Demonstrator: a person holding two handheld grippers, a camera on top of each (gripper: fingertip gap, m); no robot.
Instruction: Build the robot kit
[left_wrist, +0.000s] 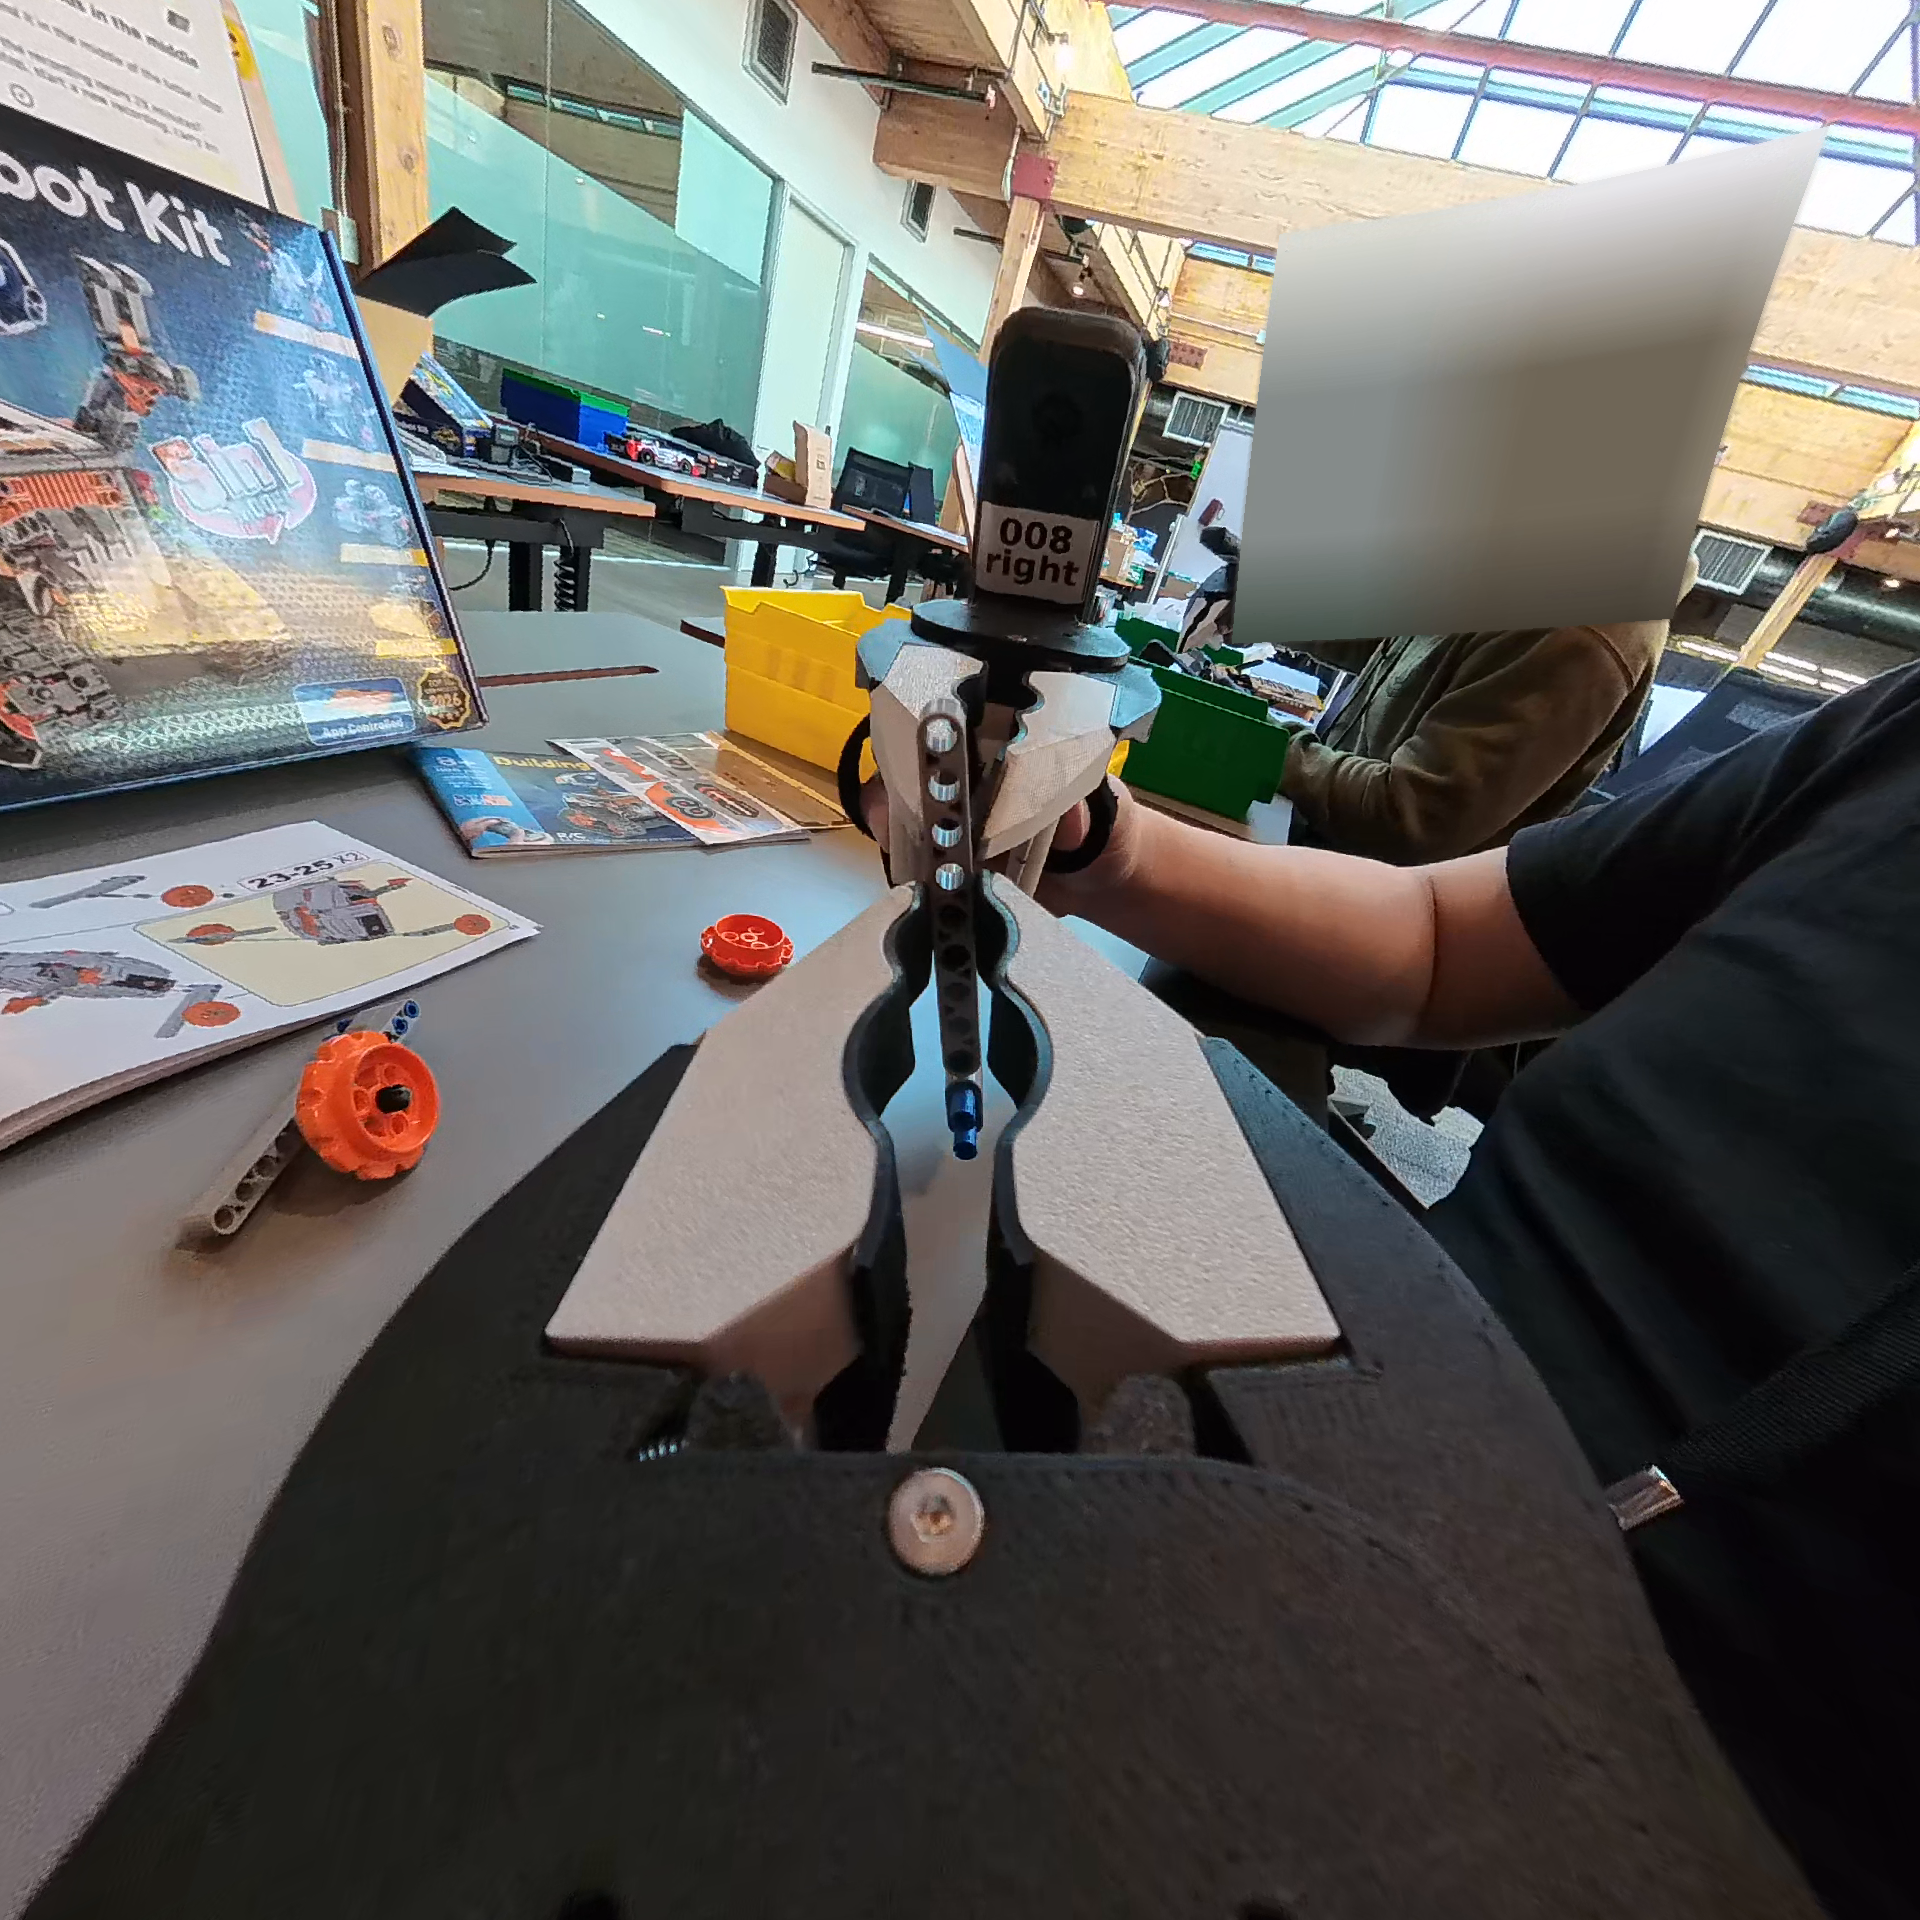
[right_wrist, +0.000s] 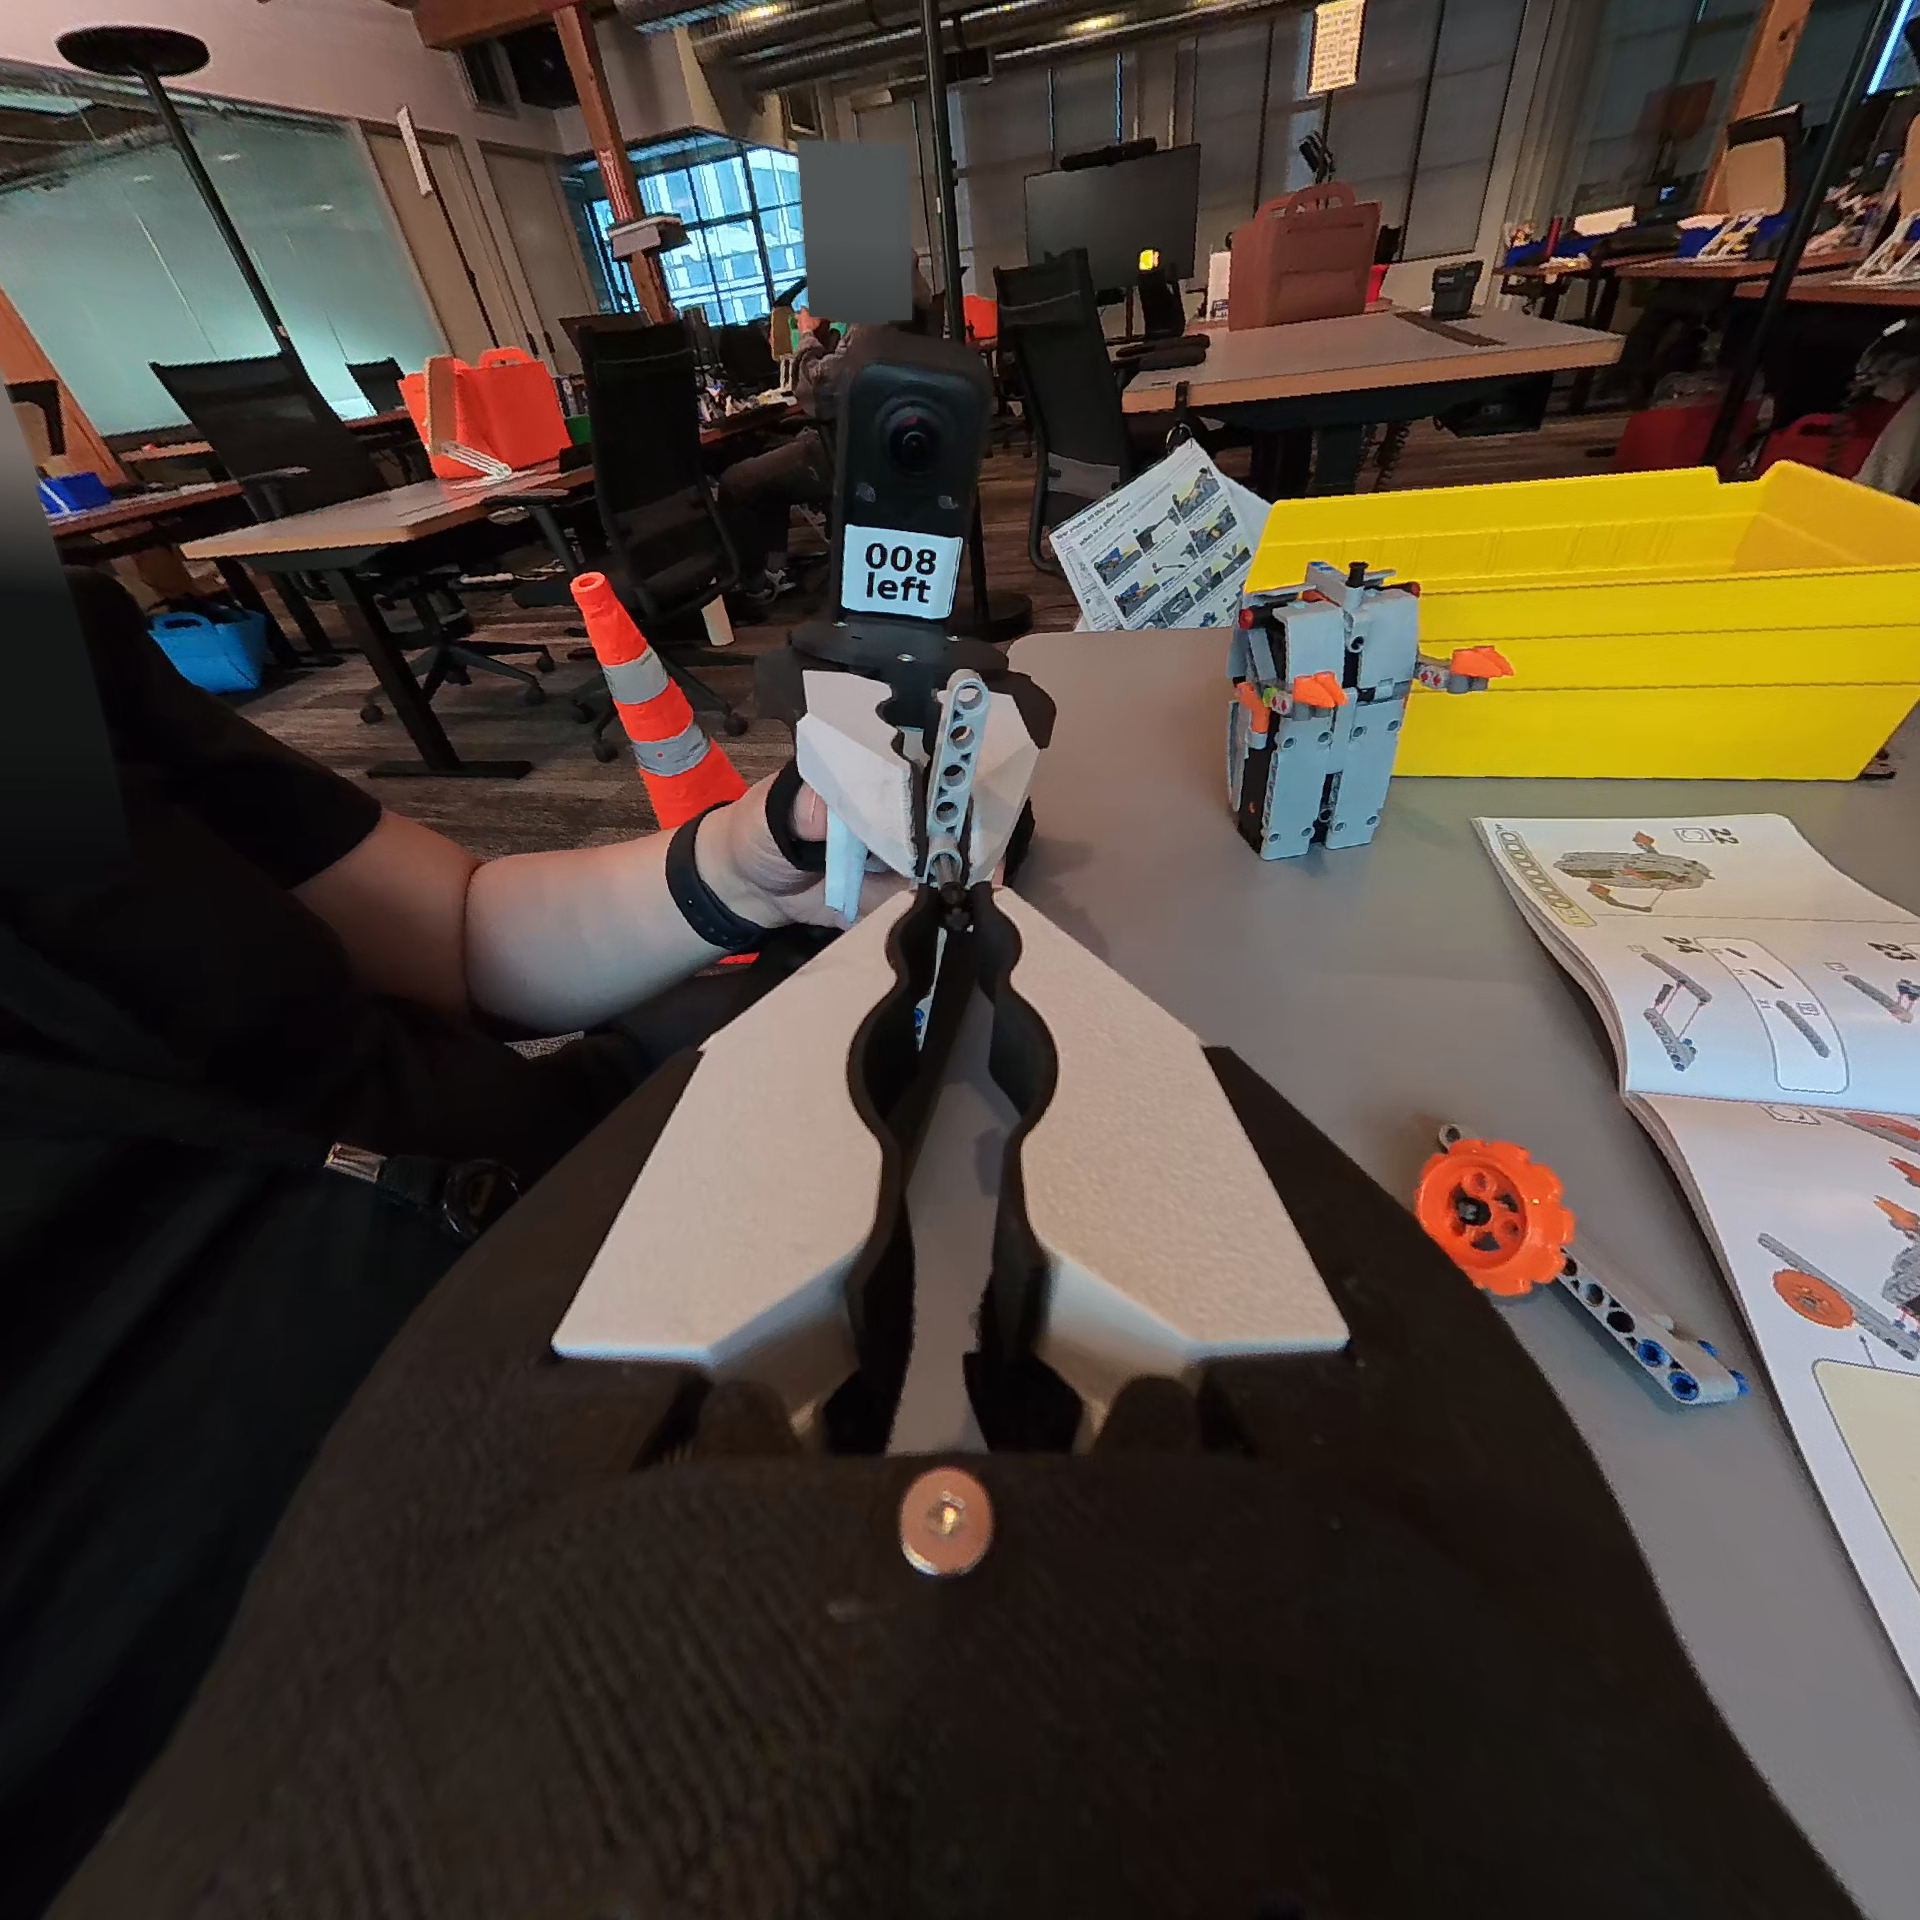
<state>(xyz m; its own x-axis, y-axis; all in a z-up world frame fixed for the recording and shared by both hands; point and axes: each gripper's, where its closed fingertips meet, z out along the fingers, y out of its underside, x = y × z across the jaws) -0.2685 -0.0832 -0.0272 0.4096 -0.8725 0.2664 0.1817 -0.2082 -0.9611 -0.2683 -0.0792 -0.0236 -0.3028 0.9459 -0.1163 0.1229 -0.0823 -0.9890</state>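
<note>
My left gripper (left_wrist: 951, 904) is shut on a grey perforated beam (left_wrist: 943, 790), held upright above the dark table (left_wrist: 582, 1091). A blue pin (left_wrist: 964, 1117) sticks out of the beam's lower end and shows through the gap between my fingers. My right gripper (right_wrist: 948, 909) faces the left one tip to tip. Its jaws are closed to a narrow gap on the same beam (right_wrist: 956, 769), with a small black piece at the tips. The beam's lower part is in shadow between the fingers. A person's hands hold both grippers.
An orange wheel on a second grey beam (left_wrist: 366, 1103) lies on the table, also in the right wrist view (right_wrist: 1493, 1216). Nearby are an orange round part (left_wrist: 746, 943), an open instruction booklet (right_wrist: 1766, 987), a kit box (left_wrist: 208, 468), a grey built model (right_wrist: 1320, 707) and a yellow bin (right_wrist: 1610, 623). Both grippers' tips are close together, under 4 cm apart.
</note>
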